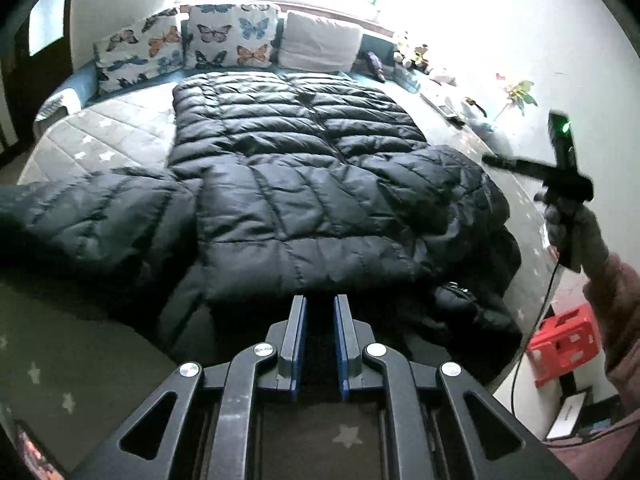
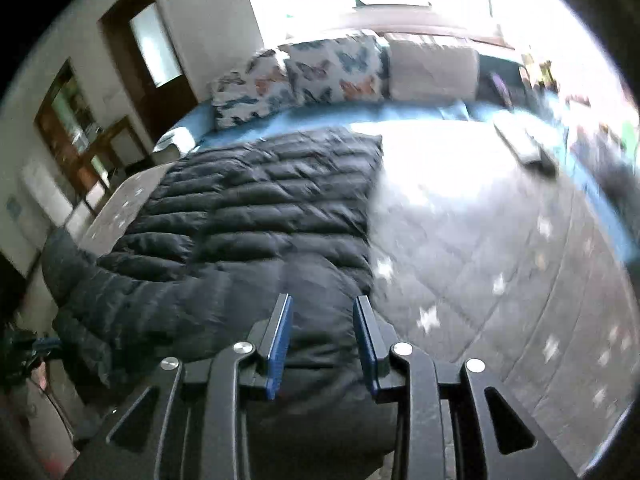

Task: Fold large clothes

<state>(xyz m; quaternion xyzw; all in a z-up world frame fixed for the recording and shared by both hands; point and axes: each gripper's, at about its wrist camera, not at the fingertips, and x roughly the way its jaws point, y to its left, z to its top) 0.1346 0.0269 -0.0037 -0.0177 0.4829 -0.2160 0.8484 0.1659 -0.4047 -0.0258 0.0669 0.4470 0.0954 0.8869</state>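
Note:
A large black quilted puffer coat (image 1: 296, 168) lies spread on the bed, one sleeve stretched out to the left (image 1: 88, 216) and the right side folded in over the body. My left gripper (image 1: 320, 304) is open with a narrow gap, empty, just above the coat's near edge. My right gripper shows in the left wrist view (image 1: 496, 160) held in a gloved hand above the coat's right side. In the right wrist view the right gripper (image 2: 323, 306) is open and empty over the coat (image 2: 248, 216); that view is blurred.
The bed has a grey star-print quilt (image 2: 500, 248) and butterfly pillows (image 1: 228, 36) plus a white pillow (image 1: 320, 42) at the head. Small items line the bed's right edge (image 1: 448, 110). A red plastic crate (image 1: 564, 340) stands on the floor at right. Doors (image 2: 152, 52) stand at left.

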